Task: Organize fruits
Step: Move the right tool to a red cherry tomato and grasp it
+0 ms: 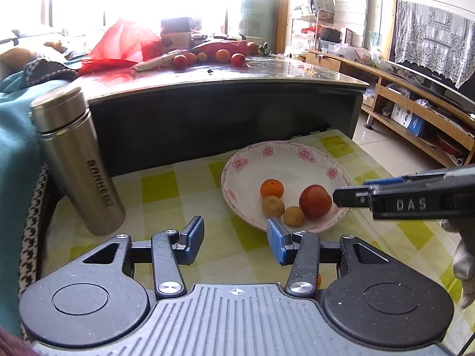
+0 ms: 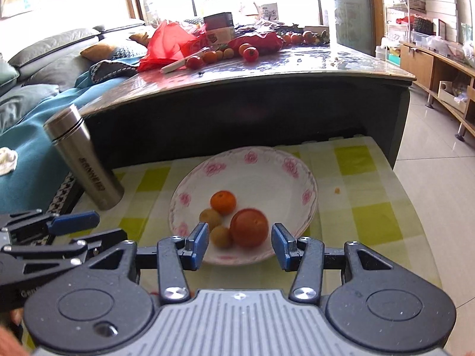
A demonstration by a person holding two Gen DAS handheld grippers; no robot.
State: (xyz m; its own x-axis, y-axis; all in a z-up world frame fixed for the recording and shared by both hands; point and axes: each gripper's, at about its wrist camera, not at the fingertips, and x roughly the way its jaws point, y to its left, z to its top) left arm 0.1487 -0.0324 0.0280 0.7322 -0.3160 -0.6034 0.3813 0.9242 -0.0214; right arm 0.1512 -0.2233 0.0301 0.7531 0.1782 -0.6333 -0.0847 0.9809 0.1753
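the white plate [image 2: 308,178] with pink flowers sits on a yellow-green checked cloth [image 2: 368,216]. in it lie four fruits close together: a small orange [image 2: 223,202], a big red fruit [image 2: 248,227], and two small brownish ones [image 2: 210,218] [image 2: 221,236]. the right gripper [image 2: 237,241] hangs just before the plate's near rim, jaws spread wide and empty. the left gripper [image 1: 236,241] is beside the plate, jaws also released, holding nothing. a steel flask [image 1: 75,160] stands upright to the left; its printed letters are too unclear to read surely. on the right gripper's side i read "das". more fruits [image 1: 221,56] lie on the far dark table [image 1: 267,71].
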